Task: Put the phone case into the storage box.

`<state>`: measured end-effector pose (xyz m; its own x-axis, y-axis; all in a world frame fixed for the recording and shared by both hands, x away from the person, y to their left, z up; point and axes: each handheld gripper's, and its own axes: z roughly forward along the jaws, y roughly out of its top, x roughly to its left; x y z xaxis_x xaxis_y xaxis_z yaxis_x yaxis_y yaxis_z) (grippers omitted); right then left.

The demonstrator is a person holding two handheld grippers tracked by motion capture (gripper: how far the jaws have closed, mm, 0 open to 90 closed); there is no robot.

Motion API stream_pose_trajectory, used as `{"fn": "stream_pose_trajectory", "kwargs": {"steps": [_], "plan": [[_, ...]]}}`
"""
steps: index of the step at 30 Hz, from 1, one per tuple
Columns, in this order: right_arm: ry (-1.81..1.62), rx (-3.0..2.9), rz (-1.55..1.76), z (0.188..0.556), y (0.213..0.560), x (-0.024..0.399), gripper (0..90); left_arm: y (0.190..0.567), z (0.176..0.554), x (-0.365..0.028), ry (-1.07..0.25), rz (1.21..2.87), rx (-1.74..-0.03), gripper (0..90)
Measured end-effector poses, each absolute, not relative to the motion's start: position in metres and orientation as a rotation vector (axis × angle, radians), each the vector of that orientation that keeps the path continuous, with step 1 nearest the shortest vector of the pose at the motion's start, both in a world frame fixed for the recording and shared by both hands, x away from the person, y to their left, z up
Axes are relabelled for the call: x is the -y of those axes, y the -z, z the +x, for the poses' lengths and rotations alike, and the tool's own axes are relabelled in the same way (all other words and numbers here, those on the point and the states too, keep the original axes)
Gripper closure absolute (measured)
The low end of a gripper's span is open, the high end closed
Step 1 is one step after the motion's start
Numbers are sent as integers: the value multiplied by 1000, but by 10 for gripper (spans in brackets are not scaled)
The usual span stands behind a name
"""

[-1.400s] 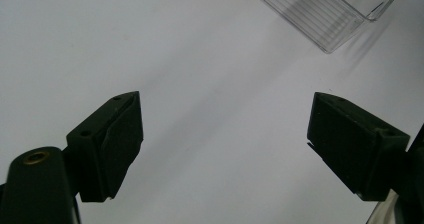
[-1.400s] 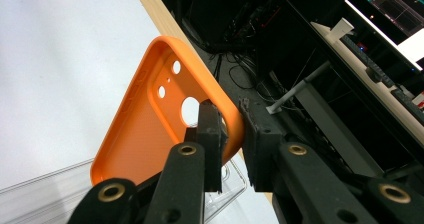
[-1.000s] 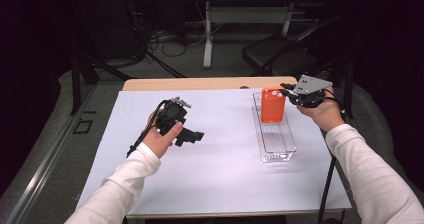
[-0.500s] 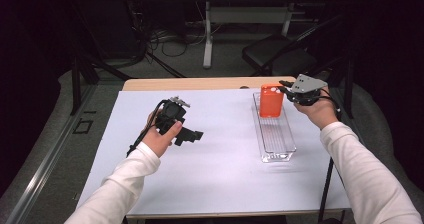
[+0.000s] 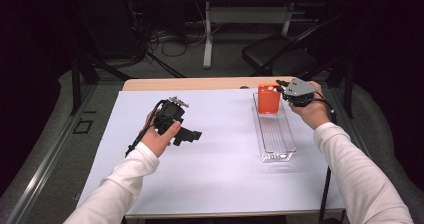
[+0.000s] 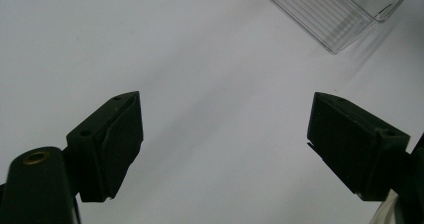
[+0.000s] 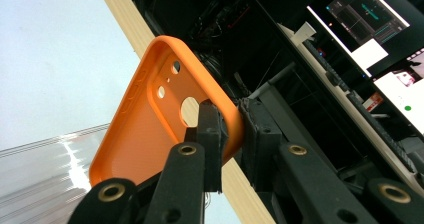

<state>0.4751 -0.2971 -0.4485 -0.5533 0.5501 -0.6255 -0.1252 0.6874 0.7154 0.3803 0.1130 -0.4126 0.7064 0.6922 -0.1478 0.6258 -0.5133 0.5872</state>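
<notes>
Gripping the orange phone case (image 7: 150,129) by one edge, the right gripper (image 7: 232,129) has its fingers (image 7: 209,134) nearly closed, with the case's rim pinched between the pads. In the high view the case (image 5: 268,98) stands upright at the far end of the clear tray (image 5: 275,136), its lower edge down at the tray's far end — whether it rests on the tray floor I cannot tell. The right gripper (image 5: 282,90) comes at it from the right side, grey plate on top, hand behind it. Camera cut-outs in the case face the right gripper view.

The tray is long and narrow with a ribbed bottom and lies lengthwise, far to near, on the right half of the white surface (image 5: 220,164). Its near corner shows in the left gripper view (image 6: 345,14).

The left gripper (image 5: 192,134) sits well apart from the tray, over the left-centre of the surface, held in the left hand (image 5: 160,134). Its fingers (image 6: 107,144) stand wide open with nothing between them — bare white surface below.

A wooden strip (image 5: 190,84) edges the far side of the surface. Beyond it are a dark chair (image 5: 275,59) and floor cables. Monitors (image 7: 375,29) show off to the side in the right gripper view.
</notes>
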Motion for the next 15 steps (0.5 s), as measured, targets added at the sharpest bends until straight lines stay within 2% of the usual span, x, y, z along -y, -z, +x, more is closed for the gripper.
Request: {"fn": "stream_pose_trajectory", "kwargs": {"steps": [15], "plan": [[-892,-1931,336,486,460,292,794,414,379,-117,-136,2281,-1019,150]]}}
